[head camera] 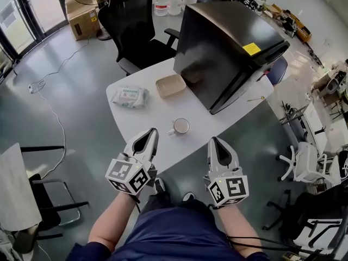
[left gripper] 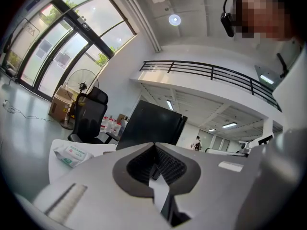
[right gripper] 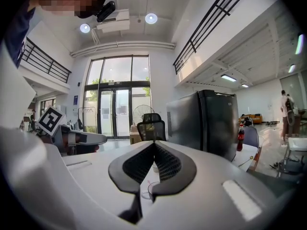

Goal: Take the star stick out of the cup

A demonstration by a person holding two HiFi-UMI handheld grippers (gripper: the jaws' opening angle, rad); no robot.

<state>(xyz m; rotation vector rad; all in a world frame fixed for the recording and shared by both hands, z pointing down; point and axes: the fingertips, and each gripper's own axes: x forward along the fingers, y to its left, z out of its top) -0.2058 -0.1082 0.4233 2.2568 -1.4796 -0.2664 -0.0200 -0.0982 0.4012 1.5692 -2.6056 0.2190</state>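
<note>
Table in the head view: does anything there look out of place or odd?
One thing stands out. No stick shows in the cup. A thin stick lies flat on the table near its right edge, beside the black box. It is too small to tell whether it has a star. Nothing looks spilled or broken.

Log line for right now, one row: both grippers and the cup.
left gripper: shut, empty | right gripper: shut, empty | cup: upright on table, clear of both grippers
</note>
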